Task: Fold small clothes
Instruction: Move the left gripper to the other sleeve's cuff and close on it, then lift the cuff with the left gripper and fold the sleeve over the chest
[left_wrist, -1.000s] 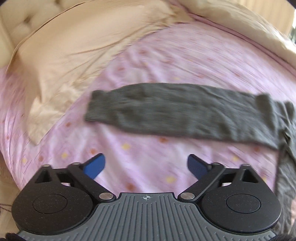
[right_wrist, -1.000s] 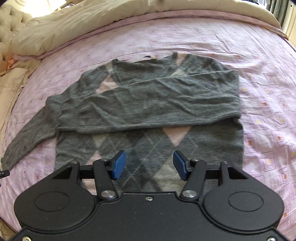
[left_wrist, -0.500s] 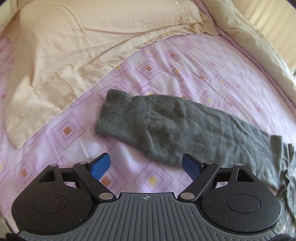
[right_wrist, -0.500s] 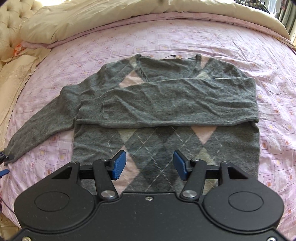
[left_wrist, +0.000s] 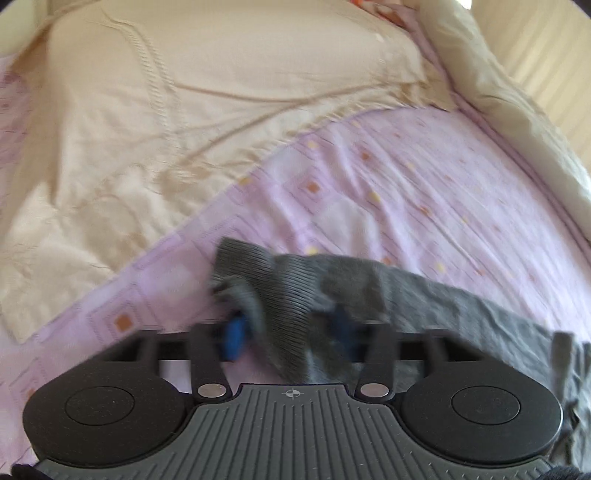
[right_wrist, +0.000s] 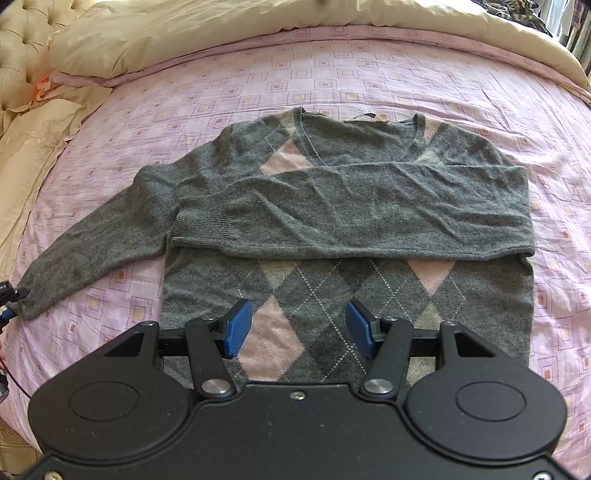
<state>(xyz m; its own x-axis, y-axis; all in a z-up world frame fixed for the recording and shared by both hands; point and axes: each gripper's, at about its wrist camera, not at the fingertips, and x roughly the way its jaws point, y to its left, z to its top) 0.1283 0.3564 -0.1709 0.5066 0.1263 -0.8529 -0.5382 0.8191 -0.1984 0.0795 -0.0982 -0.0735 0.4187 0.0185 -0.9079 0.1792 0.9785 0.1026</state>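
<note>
Cuff (left_wrist: 273, 295) now sits between my left gripper (left_wrist: 288, 332) pads, grip unclear through blur; right gripper (right_wrist: 297, 328) gapes empty over the sweater (right_wrist: 332, 229) hem.

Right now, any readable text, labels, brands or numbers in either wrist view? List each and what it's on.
No readable text in either view.
Neck tag inside the collar of the grey argyle sweater: a small dark strip, too small to read.
Crosshair mark on the left gripper body: a symbol only, no lettering.
Pink bedsheet: printed squares, no words.
</note>
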